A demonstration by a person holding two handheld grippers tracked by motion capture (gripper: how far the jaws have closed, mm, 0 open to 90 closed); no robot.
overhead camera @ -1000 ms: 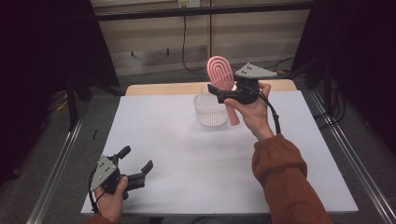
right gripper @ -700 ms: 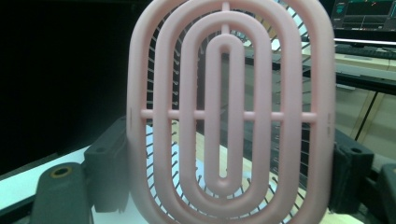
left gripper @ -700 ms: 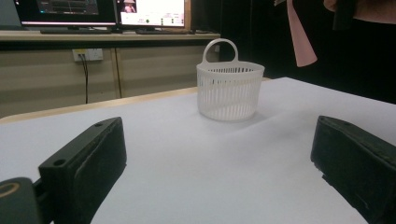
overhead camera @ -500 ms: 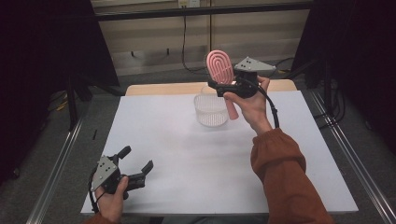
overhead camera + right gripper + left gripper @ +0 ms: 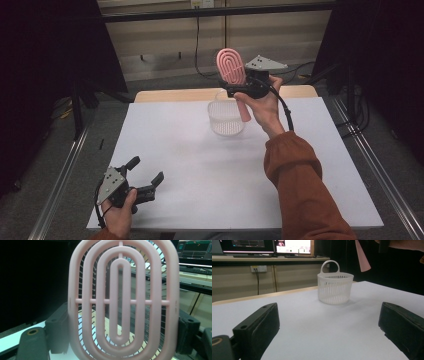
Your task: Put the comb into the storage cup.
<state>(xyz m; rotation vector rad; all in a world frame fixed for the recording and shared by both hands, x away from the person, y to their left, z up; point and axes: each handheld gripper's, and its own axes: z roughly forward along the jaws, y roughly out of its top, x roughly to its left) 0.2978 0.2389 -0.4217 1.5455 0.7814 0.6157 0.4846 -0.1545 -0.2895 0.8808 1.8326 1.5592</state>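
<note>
Pink brush [image 5: 231,66] clamped in right gripper [image 5: 239,90], held upright just above white basket [image 5: 226,118] on desk [image 5: 200,165]; handle pointed down toward basket. Left gripper [image 5: 145,176] spread apart, nothing held, well short of basket.

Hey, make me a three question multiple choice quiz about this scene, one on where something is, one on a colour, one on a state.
1. Where is the white basket?
A. On the far middle of the table
B. By the left hand-held gripper
C. On the floor

2. What colour is the hairbrush?
A. Blue
B. Pink
C. Green

3. How does the left hand-held gripper stand?
A. Shut on the basket
B. Shut on the brush
C. Open and empty

Answers:
1. A, the high view shows it standing far across the table.
2. B, its head is pink in the right gripper view.
3. C, its jaws stand wide apart with bare table between them; the right hand-held gripper holds the brush.
</note>
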